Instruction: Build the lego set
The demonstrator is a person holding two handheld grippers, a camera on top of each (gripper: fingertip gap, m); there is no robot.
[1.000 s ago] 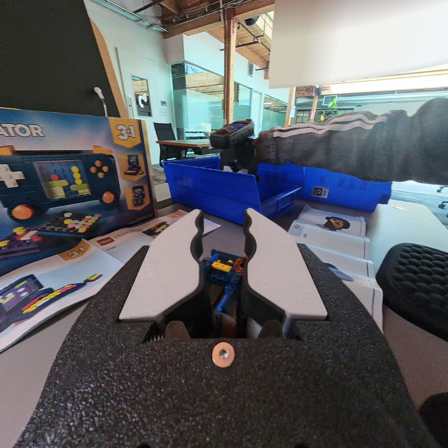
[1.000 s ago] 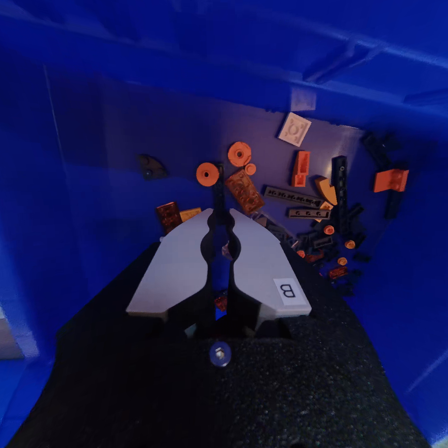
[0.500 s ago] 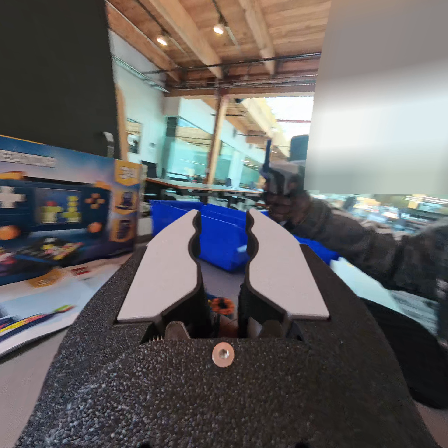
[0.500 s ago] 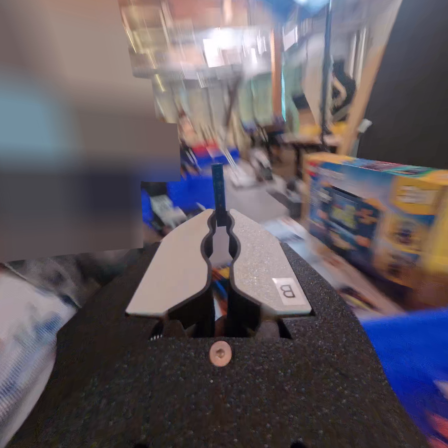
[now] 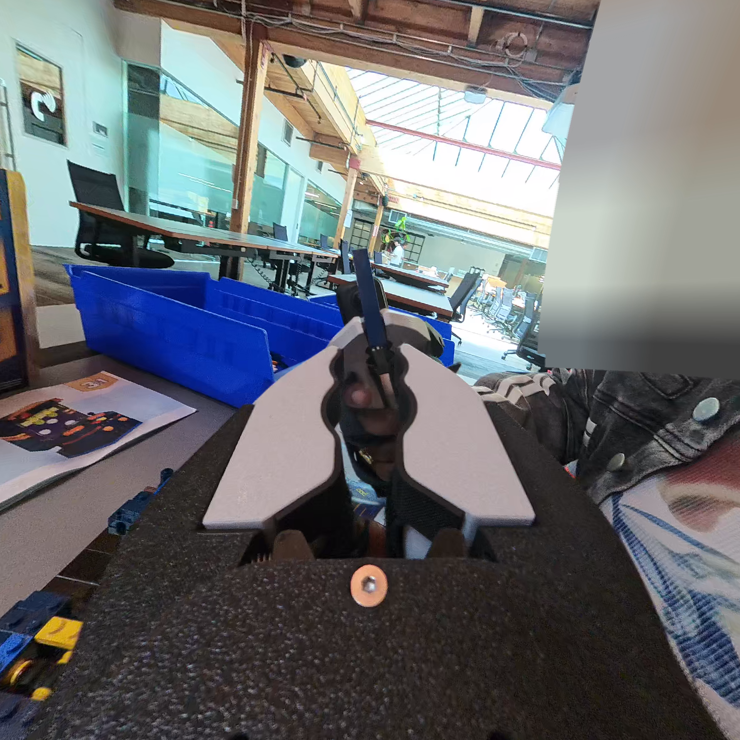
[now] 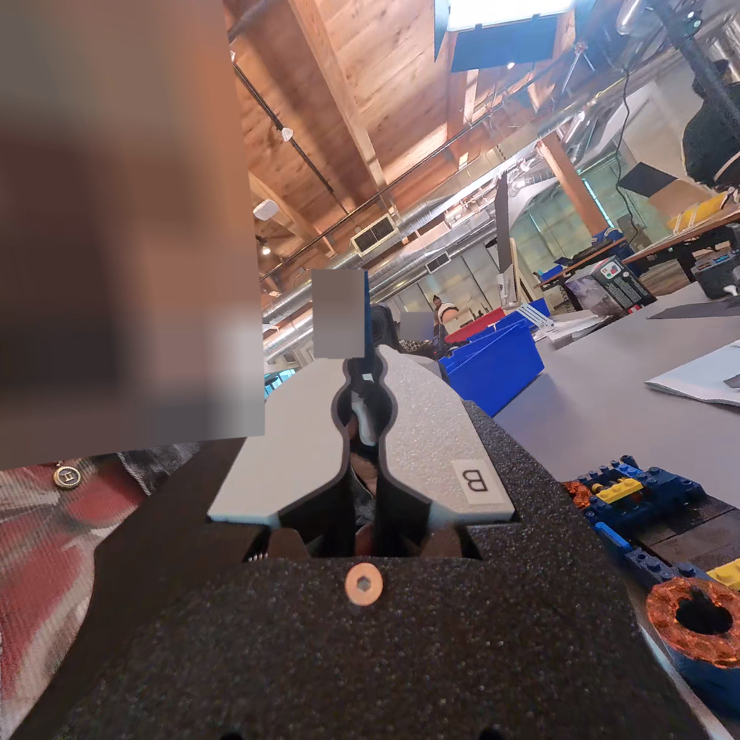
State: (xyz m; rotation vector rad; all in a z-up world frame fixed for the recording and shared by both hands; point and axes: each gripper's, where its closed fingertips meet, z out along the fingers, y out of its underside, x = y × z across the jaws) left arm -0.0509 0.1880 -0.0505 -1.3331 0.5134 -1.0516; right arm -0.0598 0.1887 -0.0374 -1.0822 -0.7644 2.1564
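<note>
One dark blue strip [image 5: 370, 298], pinched upright in my right tool [image 6: 364, 362]; left tool [image 5: 368, 352] gapes, facing it.

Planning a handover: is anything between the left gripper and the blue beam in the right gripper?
Nothing visible does. The beam stands up from the right gripper, straight beyond the open left gripper; only the right gripper clasps its lower end.
</note>
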